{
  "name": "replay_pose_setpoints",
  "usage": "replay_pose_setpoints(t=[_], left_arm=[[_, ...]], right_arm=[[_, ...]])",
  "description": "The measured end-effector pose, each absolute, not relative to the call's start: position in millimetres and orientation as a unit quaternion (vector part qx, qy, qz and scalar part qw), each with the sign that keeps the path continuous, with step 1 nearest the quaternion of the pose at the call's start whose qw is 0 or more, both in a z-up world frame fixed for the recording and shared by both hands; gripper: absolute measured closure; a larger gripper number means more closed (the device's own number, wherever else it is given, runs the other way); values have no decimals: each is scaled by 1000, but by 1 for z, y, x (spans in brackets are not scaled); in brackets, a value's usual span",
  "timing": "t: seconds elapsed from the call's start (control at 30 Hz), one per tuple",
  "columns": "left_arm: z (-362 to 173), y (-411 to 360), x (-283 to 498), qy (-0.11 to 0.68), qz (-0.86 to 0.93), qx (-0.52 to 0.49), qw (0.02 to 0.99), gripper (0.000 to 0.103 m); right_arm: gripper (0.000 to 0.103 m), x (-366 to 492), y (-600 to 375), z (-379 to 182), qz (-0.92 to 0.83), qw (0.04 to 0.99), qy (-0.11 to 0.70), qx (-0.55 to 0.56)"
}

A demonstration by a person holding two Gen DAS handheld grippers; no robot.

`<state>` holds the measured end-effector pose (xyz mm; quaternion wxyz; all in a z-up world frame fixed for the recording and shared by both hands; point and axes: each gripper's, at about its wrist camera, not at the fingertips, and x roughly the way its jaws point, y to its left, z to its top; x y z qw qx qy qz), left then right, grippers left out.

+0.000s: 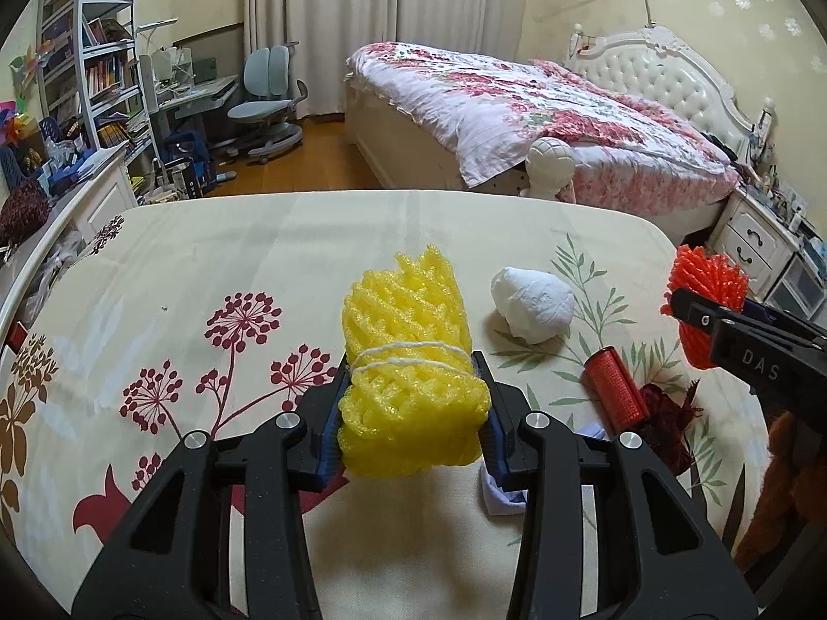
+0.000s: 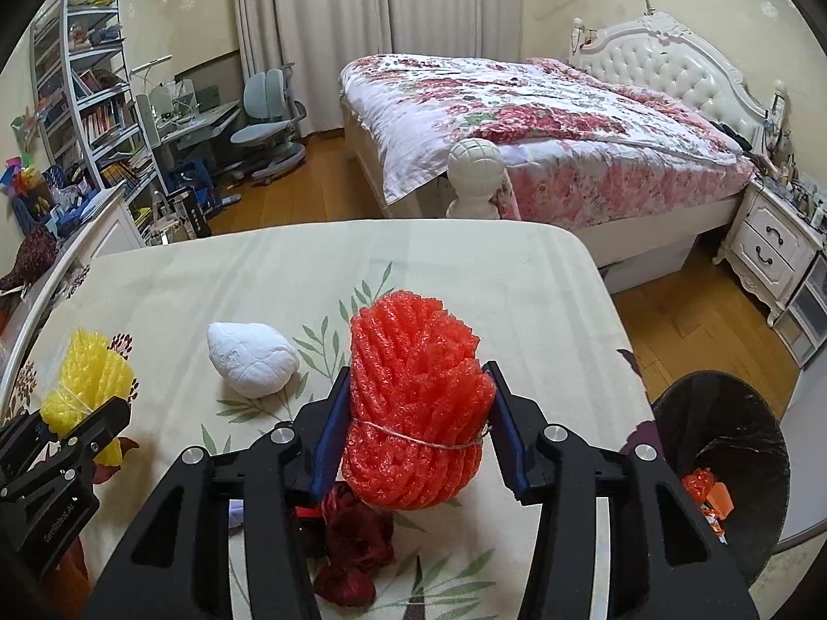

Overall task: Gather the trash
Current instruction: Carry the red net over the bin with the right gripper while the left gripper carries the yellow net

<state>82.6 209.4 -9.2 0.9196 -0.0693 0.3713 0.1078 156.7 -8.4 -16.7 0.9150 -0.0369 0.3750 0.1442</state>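
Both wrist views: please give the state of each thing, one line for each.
Left gripper: shut on yellow foam net, lifted off the cloth.
Right gripper: shut on orange foam net.
White paper ball: crumpled, lying free on table.
Red cylinder: lying on its side, untouched.
Dark red wrapper: crumpled, on table.
Black bin: open, some trash inside.

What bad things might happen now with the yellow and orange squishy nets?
1. The yellow foam net sticks far past the left gripper, so it might tip out.
2. The right gripper may squash the orange foam net unevenly and lose it before the black bin.
3. The white paper wad could get left behind.
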Motion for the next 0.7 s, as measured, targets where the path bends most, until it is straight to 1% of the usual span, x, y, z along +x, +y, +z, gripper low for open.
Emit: replay_pose_setpoints(t=[0.27, 0.7], left_arm=[[-3, 176, 70, 364, 81, -64, 926, 62], [-6, 92, 61, 363, 9, -40, 931, 62]], right_arm=[[54, 128, -55, -19, 119, 920, 374, -21], [54, 91, -129, -21, 61, 928, 366, -1]])
